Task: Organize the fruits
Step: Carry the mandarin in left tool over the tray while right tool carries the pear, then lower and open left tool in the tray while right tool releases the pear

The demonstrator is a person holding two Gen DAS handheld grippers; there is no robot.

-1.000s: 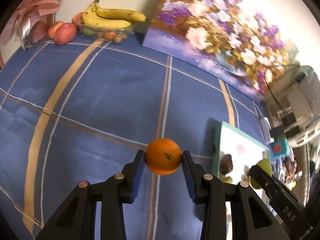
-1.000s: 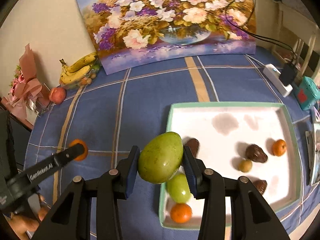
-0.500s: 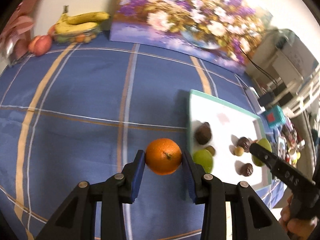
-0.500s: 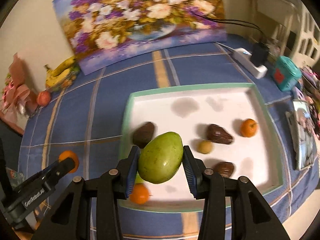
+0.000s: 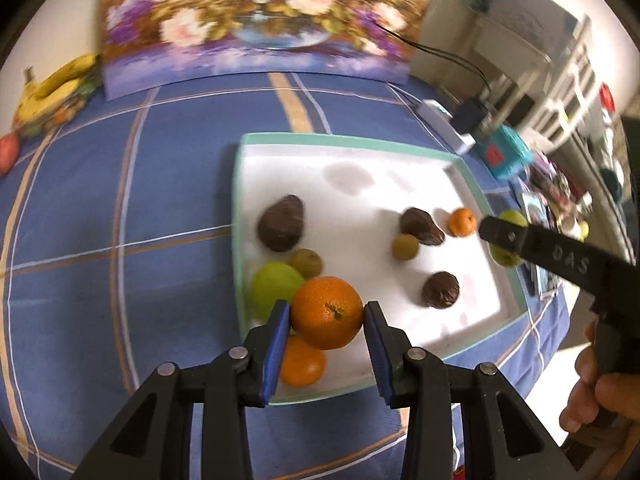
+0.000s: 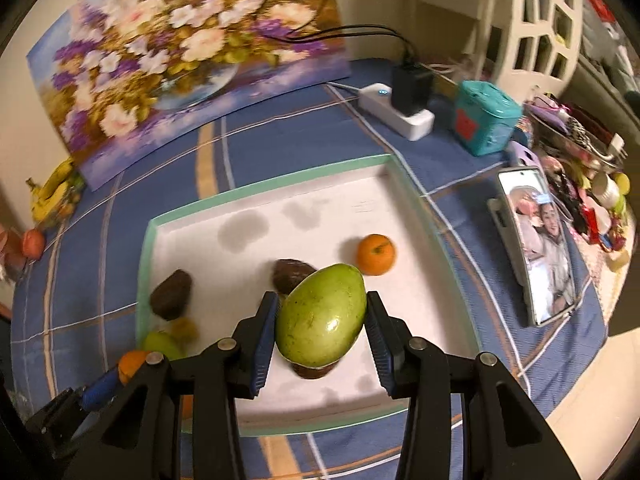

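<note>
Orange, firm and round, sat clenched mid-girth in the left tongs; the right tongs gripped a glossy, likely slippery mango.

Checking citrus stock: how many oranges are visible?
3: one in the left gripper, one beneath it in the tray, one at the tray's far right. Others may be hidden.

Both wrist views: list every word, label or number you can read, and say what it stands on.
"DAS": side of the right gripper, seen in the left wrist view; its start may be cut off.
Red label on the teal box: too blurred to read.
Phone: shows a photo, no readable text.
Nothing else is legible.
</note>
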